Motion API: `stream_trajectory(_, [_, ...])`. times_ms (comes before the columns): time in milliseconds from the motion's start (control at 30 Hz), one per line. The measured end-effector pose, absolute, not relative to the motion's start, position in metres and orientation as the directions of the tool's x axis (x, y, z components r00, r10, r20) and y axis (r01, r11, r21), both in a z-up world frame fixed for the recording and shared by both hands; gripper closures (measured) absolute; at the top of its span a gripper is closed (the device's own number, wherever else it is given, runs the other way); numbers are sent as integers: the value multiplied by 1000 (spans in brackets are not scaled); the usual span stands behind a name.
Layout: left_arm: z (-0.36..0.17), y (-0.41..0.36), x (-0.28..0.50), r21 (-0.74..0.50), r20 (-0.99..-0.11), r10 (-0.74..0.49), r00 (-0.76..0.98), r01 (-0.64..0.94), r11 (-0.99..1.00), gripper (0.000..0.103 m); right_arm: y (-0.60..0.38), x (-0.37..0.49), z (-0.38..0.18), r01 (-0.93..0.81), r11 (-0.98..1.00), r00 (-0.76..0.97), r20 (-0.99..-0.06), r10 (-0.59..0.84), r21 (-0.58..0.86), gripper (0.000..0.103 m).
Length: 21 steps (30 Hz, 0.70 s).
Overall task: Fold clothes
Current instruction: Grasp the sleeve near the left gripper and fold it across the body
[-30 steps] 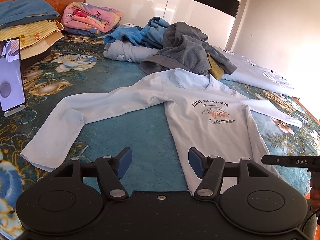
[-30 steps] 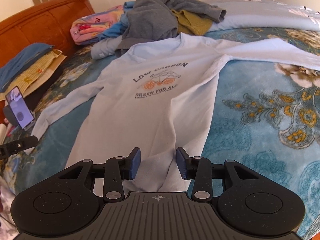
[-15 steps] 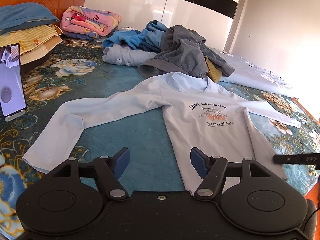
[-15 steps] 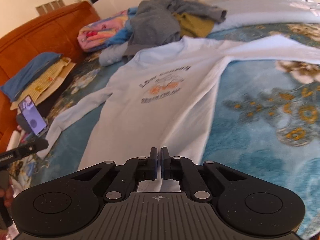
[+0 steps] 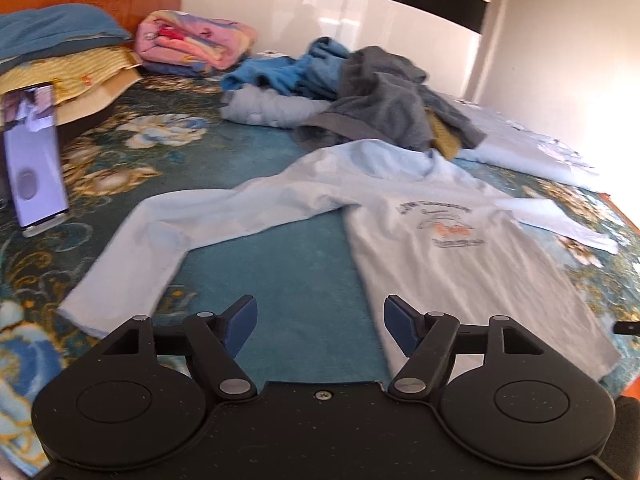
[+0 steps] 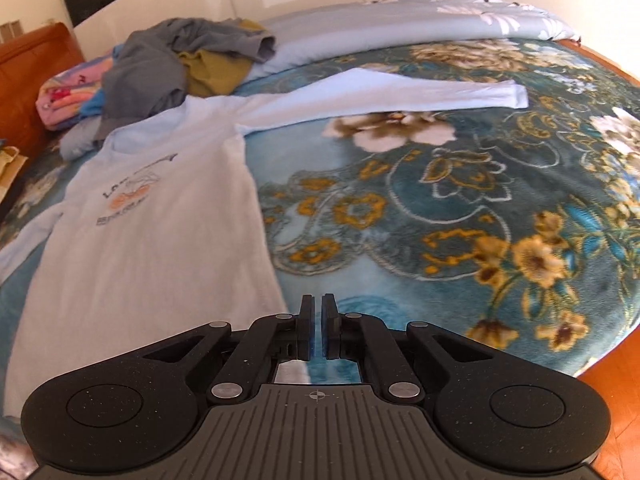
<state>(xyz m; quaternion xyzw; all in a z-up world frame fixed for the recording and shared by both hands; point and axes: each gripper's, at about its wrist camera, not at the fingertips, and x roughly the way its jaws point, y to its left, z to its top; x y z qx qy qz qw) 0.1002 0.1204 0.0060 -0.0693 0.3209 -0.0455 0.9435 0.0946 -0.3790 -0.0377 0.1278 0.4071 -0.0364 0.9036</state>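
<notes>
light blue long-sleeved shirt [image 5: 460,264] lies flat on the floral bedspread, front up, unfolded. chest print: dark lettering around an orange graphic, blurred. collar points toward the heap of unfolded clothes [image 5: 384,100], touching it. both sleeves are spread outward; the one in the right wrist view [image 6: 384,96] lies straight, cuff flat. the hem is nearest the cameras.

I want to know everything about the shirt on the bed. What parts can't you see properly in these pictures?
- Light blue shirt: its printed words are blurred in the left wrist view.
- Its bottom hem: the right gripper body covers it in the right wrist view.
- Clothes pile: the grey garment on top hides what lies underneath.
- Phone: screen too blurred to read.
- Whether the shut fingers pinch cloth: unclear.
</notes>
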Motion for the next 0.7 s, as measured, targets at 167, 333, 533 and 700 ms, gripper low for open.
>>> stream_trajectory(167, [-1,173,95,-128,-592,56,804,-162,979,28,-380,101,-24,181,967,688,-725,7,182,100])
stream_trajectory(333, [-24,225,99,-161,-627,189,756,-363,918,28,-368,104,-27,166,971,679,-734,12,169,96])
stream_trajectory(533, [-43,232,110,-194,-636,208,743,-415,889,29,-361,111,-30,184,969,656,-755,6,168,92])
stream_trajectory(700, [-49,210,124,-222,-622,228,749,-448,866,46,-356,117,-25,180,971,655,-755,0,156,89])
